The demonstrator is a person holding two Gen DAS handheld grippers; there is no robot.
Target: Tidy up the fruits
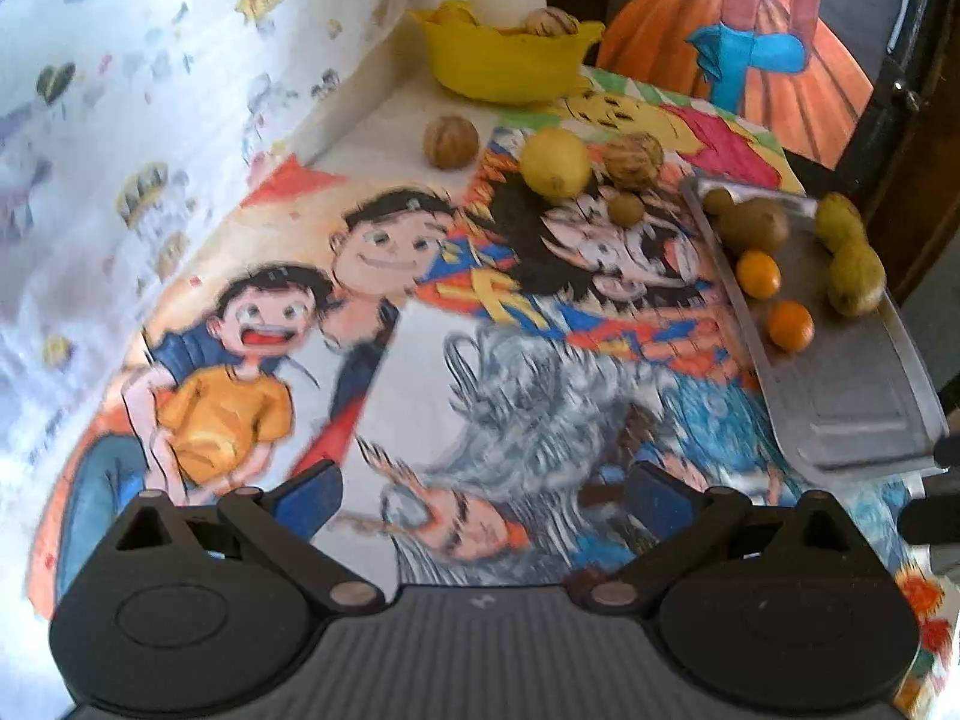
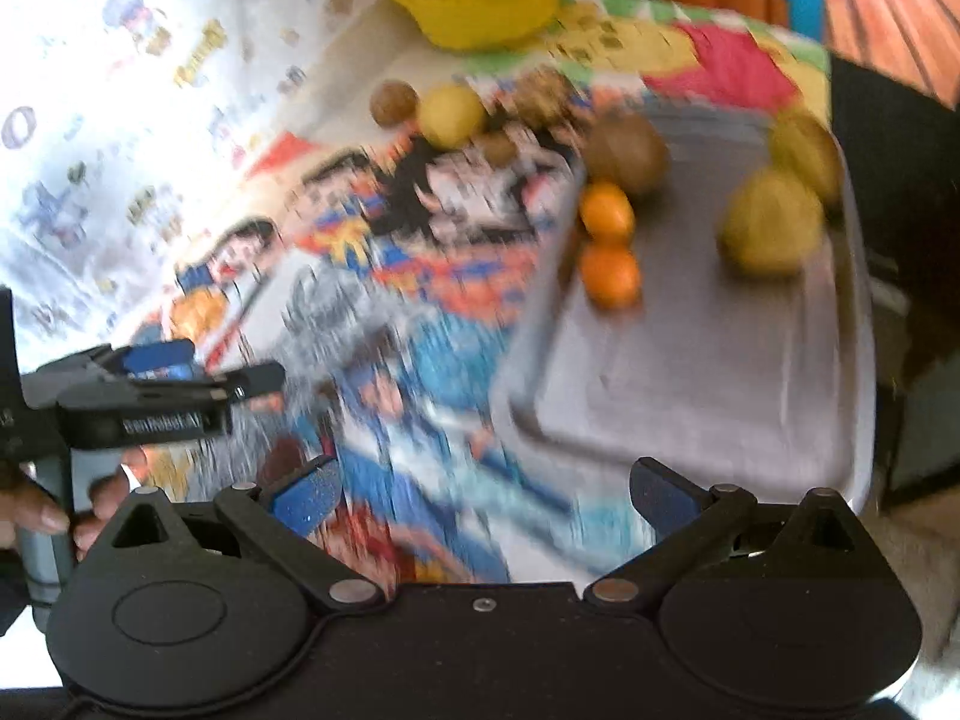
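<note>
Left gripper [image 1: 480, 492]: jaws spread wide, empty, above cartoon-print tablecloth [image 1: 270, 360]. Right gripper [image 2: 480, 492]: jaws wide apart, empty, near metal tray [image 2: 690, 372]. On tray, right: two oranges [image 1: 759, 274], brown fruit [image 1: 753, 223], greenish fruits [image 1: 855, 276]. Loose at centre far: lemon [image 1: 555, 162], striped fruits [image 1: 633, 159]. Far: yellow bowl [image 1: 504, 63] holding fruit.
</note>
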